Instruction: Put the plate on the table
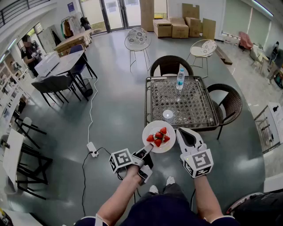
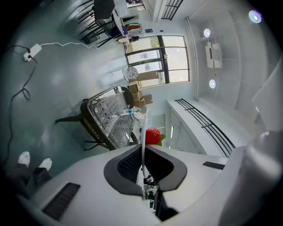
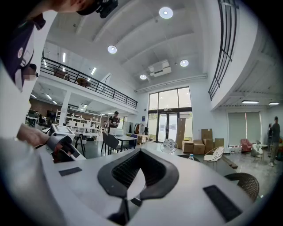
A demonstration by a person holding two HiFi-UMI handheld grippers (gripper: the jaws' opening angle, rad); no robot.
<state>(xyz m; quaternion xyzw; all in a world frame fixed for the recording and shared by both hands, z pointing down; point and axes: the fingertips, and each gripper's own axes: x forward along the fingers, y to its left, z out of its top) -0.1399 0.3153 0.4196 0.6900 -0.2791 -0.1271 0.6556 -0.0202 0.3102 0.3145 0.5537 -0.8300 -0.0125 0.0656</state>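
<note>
Big open hall with a glossy grey floor (image 1: 115,88) — glass doors (image 1: 112,13) on the far wall with cardboard boxes (image 1: 179,26) stacked to their right, and two white wire chairs (image 1: 138,37) out in front. Dark wicker chairs (image 1: 170,65) sit mid-room, dark desks (image 1: 66,64) with black chairs line the left side, and a white power strip (image 1: 92,149) trails its cable across the floor. Up top there's round ceiling lights (image 3: 166,12) and a railed mezzanine (image 3: 84,84) — pretty bright overall.
</note>
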